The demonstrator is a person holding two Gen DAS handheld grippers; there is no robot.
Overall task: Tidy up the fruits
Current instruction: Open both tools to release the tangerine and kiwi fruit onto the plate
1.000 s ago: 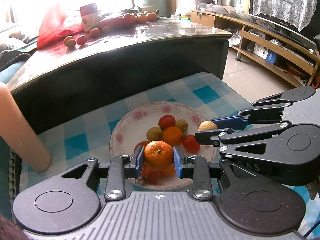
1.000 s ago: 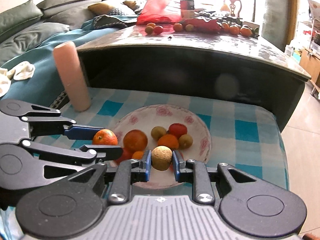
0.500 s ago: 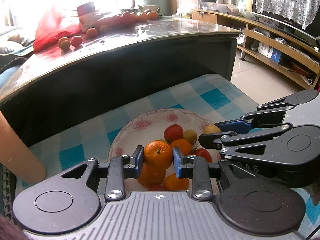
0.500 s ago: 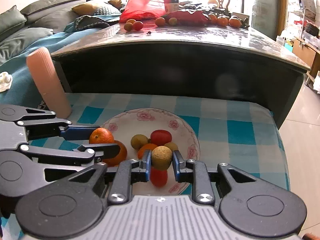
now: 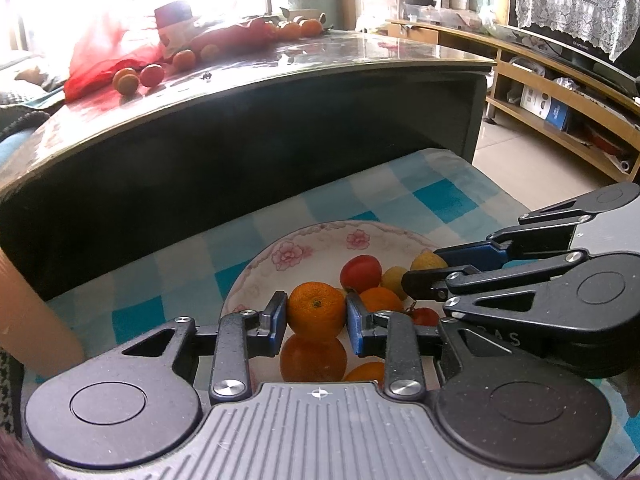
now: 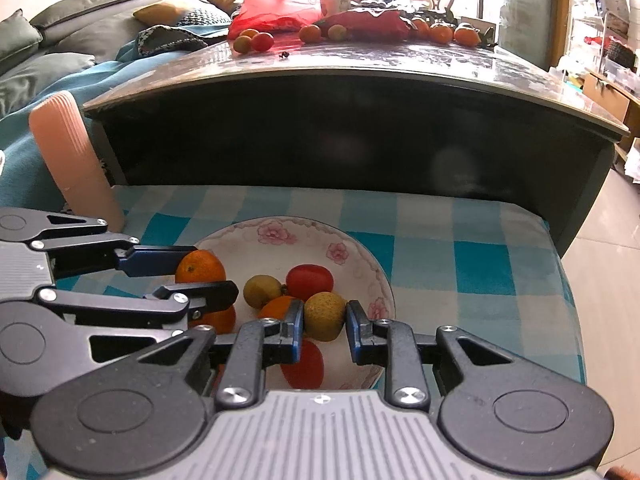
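Note:
A white floral bowl [image 5: 296,252] [image 6: 360,264] on a blue checked cloth holds several oranges, red and yellow fruits. My left gripper [image 5: 317,316] is shut on an orange [image 5: 316,310] just above the bowl; the orange also shows in the right wrist view [image 6: 198,266]. My right gripper [image 6: 323,334] has its jaws slightly apart around a yellow-brown fruit [image 6: 325,316] over the bowl: the left pad touches it and a small gap shows at the right pad. The right gripper shows at the right of the left wrist view [image 5: 424,276].
A dark coffee table [image 6: 360,68] stands behind the bowl with more oranges and tomatoes [image 6: 260,40] and a red plastic bag [image 6: 280,4] on it. A pink cylinder [image 6: 72,160] stands at the cloth's left. A sofa is far left, shelves far right.
Both grippers moved forward and lower over the bowl with their fruits. The right gripper's jaws have opened slightly around the yellow-brown fruit. The left stays shut on the orange.

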